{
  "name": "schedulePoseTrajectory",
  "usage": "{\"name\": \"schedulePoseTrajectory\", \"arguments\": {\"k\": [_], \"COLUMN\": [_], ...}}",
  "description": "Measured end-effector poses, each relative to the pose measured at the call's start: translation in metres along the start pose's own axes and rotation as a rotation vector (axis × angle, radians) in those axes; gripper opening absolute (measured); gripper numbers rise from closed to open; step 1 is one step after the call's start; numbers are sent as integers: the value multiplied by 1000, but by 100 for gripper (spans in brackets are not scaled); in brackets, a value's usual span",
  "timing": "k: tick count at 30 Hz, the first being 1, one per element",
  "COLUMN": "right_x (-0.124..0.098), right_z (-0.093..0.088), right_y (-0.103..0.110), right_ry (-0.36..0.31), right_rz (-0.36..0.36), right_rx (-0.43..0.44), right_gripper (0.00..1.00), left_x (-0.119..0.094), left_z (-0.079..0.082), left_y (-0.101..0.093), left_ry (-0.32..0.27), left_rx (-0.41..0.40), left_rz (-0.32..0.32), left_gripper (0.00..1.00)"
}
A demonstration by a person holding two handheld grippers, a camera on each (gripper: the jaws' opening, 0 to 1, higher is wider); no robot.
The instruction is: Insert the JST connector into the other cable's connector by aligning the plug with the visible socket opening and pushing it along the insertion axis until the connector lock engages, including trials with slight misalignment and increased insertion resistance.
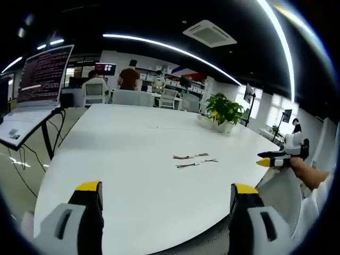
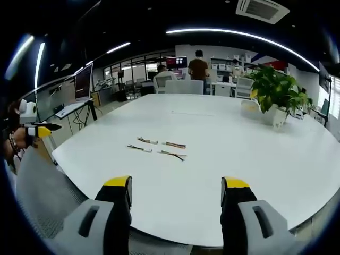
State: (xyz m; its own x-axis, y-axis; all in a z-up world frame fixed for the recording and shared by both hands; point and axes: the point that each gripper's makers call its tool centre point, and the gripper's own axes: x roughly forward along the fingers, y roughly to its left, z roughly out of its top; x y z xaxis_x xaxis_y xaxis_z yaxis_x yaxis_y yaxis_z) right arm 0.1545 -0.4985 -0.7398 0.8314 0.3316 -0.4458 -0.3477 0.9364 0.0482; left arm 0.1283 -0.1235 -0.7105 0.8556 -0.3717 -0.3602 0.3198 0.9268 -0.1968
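White-tabled cables (image 2: 159,147) beyond open gripper (image 2: 176,187)

Cables (image 2: 156,147) lie mid-table (image 2: 255,159), potted plant (image 2: 276,95) behind.

Each hand-held tool ends in two blocky jaws, black along the inner faces and grey on the outer shells, each shell cut with a slanted oblong slot and each tip capped in bright yellow. That holds for the left gripper (image 1: 166,194) and the right gripper (image 2: 176,188) alike. Seen from the side past the edge of the white table (image 1: 138,175), the right gripper shows a white body, black jaws and pointed yellow tips, and the person's forearm (image 1: 311,175) behind it comes out of a white sleeve.
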Motion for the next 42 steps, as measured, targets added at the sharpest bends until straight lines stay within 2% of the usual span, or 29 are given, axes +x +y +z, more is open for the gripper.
{"name": "schedulePoseTrajectory", "arguments": {"k": [25, 42], "right_x": [-5, 3], "right_z": [-7, -6], "right_y": [-6, -7], "right_ry": [8, 23], "right_rz": [-11, 3], "right_rx": [26, 15], "right_gripper": [66, 67], "left_x": [4, 9], "left_z": [2, -4], "left_y": [-2, -2], "left_ry": [-3, 26], "left_rx": [-13, -12], "left_rz": [-10, -19], "left_gripper": [99, 99]}}
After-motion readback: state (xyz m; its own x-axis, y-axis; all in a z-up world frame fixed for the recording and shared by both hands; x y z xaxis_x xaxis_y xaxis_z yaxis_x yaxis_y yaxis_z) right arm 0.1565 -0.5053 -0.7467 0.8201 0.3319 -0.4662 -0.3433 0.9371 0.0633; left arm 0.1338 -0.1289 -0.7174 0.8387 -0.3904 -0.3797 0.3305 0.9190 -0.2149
